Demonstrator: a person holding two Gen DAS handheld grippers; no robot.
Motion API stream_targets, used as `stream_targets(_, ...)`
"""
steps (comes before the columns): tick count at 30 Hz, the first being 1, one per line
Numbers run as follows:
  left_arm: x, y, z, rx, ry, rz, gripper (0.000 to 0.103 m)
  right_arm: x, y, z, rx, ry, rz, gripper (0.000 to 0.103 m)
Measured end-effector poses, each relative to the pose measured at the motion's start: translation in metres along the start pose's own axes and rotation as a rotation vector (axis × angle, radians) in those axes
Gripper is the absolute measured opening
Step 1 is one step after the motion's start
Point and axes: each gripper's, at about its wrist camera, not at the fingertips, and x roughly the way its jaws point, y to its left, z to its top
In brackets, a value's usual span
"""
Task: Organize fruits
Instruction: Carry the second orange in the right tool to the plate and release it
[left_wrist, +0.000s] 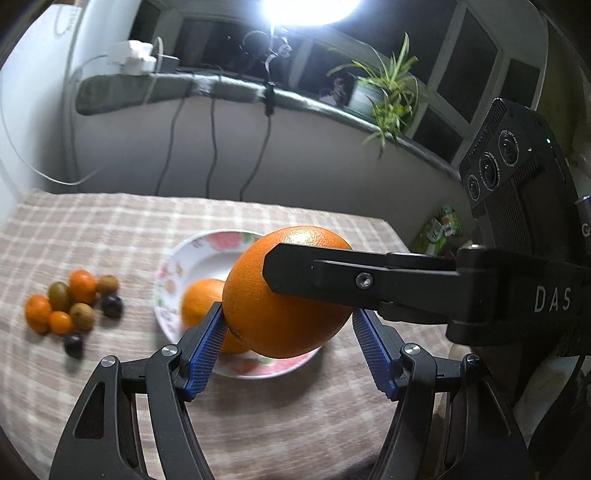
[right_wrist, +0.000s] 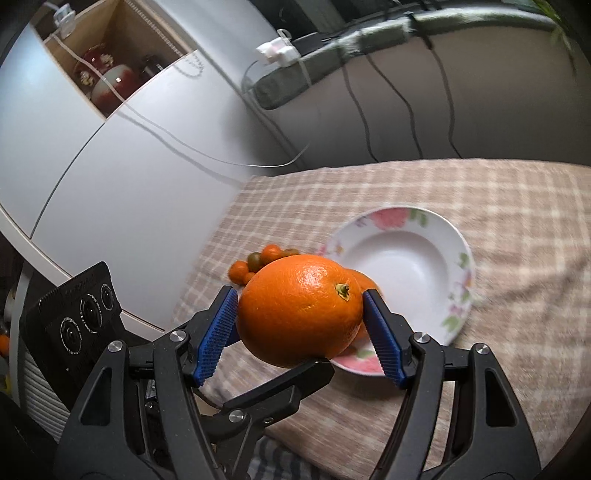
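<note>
The left gripper (left_wrist: 289, 312) straddles the big orange (left_wrist: 258, 325) above the plate (left_wrist: 166, 273), fingers spread wide; whether they grip, I cannot tell. The right gripper (right_wrist: 300, 295) pinches it on both sides. Judged best: lower it into the bare part of the plate, beside the second orange (left_wrist: 201, 299), before releasing. The small fruits (left_wrist: 70, 302) lie well left on the tabletop (left_wrist: 258, 424).

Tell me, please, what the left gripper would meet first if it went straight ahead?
Most likely the orange held by the right gripper: it sits between the open fingers of the left gripper, seemingly touching one. Depth is unclear.
</note>
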Motion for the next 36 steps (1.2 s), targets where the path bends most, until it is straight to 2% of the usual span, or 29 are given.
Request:
stream_targets(9,0.036,-0.022,-0.007,0.015,0.065,-0.024,0.069,-0.013,-0.048,-0.014,0.088,-0.013,-0.018,0.072)
stream_targets(18,0.058,-0.031,-0.004,0.029,0.100,-0.009,0.069,-0.014,-0.077,-0.016,0.151,-0.025,-0.006,0.072)
stream_targets(28,0.076,-0.028,-0.001,0.005,0.125,0.013,0.069,0.000,-0.096,-0.012,0.203,-0.009,0.004,0.072)
stream_targets(36,0.075,-0.026,-0.002,0.004,0.123,0.025,0.067,0.009,-0.097,-0.005,0.200,-0.015,-0.017,0.072)
